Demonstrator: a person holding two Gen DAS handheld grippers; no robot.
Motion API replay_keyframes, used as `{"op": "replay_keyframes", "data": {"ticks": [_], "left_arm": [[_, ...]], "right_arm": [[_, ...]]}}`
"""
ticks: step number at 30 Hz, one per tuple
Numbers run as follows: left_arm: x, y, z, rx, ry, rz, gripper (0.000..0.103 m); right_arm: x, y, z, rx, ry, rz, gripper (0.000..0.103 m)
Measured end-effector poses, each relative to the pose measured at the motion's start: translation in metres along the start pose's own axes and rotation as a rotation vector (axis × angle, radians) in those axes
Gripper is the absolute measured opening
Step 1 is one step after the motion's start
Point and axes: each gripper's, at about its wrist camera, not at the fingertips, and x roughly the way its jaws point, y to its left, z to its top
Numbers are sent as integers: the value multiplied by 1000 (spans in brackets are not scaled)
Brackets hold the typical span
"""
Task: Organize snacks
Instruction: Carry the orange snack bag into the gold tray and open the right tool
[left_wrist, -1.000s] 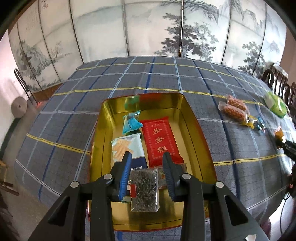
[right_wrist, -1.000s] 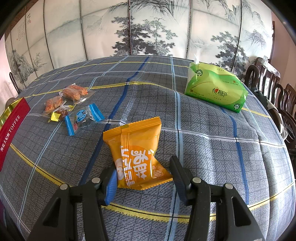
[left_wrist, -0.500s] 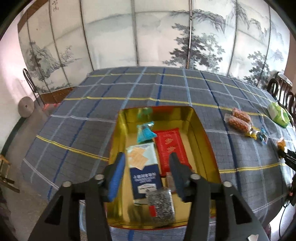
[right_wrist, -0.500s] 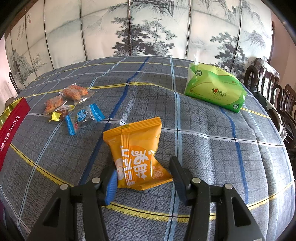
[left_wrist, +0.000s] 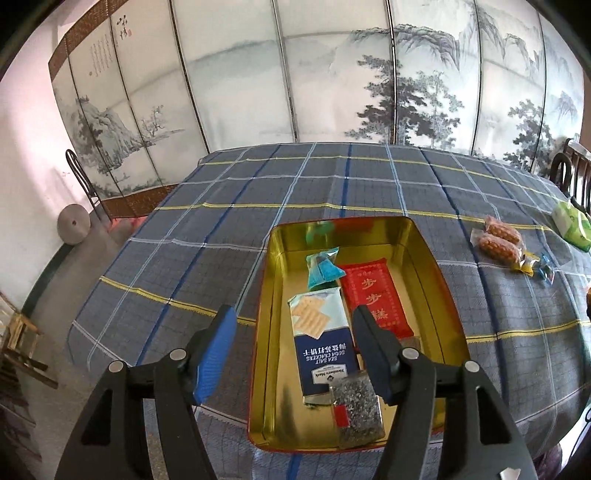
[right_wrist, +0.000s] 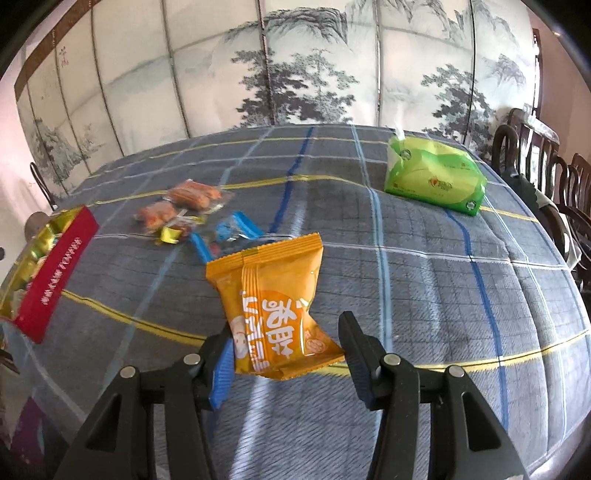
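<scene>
In the left wrist view, my left gripper (left_wrist: 291, 317) hovers above the near half of the gold tin (left_wrist: 266, 332). Its jaws are opening with nothing gripped between them. Below it in the tin lie a dark speckled packet (left_wrist: 356, 410), a blue-and-white cracker pack (left_wrist: 321, 350), a red packet (left_wrist: 373, 295) and a small teal packet (left_wrist: 323, 267). In the right wrist view, my right gripper (right_wrist: 286, 332) is shut on the lower end of an orange snack packet (right_wrist: 273, 280), which hangs just above the checked tablecloth.
Loose on the cloth left of the orange packet are two orange-red snack packs (right_wrist: 192, 195), a yellow candy (right_wrist: 170, 234) and a blue-wrapped candy (right_wrist: 225, 232). A green tissue pack (right_wrist: 432, 177) lies at the back right. Wooden chairs (right_wrist: 535, 155) line the right edge. The tin's red side (right_wrist: 55, 273) shows at far left.
My left gripper let go of the dark speckled packet, which now lies in the tin's front, then widened and drew back. My right gripper lifted the orange packet and swung left towards the tin.
</scene>
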Motion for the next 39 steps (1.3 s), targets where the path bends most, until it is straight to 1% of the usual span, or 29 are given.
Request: {"op": "replay_keyframes", "data": {"ticks": [6,10,14,17,20,24,28,33,39], "left_arm": [[0,5,-5,-12,3,0,61],[0,9,-7,-23,8,-3,61],[0,11,-8,-23,9,-1,61],[0,13,-10,-24,10,3,62],[-1,15,-13,-14,4,21,67],[-3,16,-14,3,-9,37,69],[-3,15,-14,22,-11,49,69],[0,14,-16,40,-7,47,70],[3,16,-17,45,-8,48,71]], "right_arm": [[-18,42,6,-58,-19,103,53],[-22,87,16,-117,-26,196,53],[-23,144,29,-214,-25,301,53],[-17,185,37,-278,-18,369,53],[-7,223,45,-331,-3,428,53],[16,260,55,-365,40,486,53],[39,296,63,-414,97,516,53],[54,329,69,-475,120,517,53],[69,349,78,-476,135,511,53]]}}
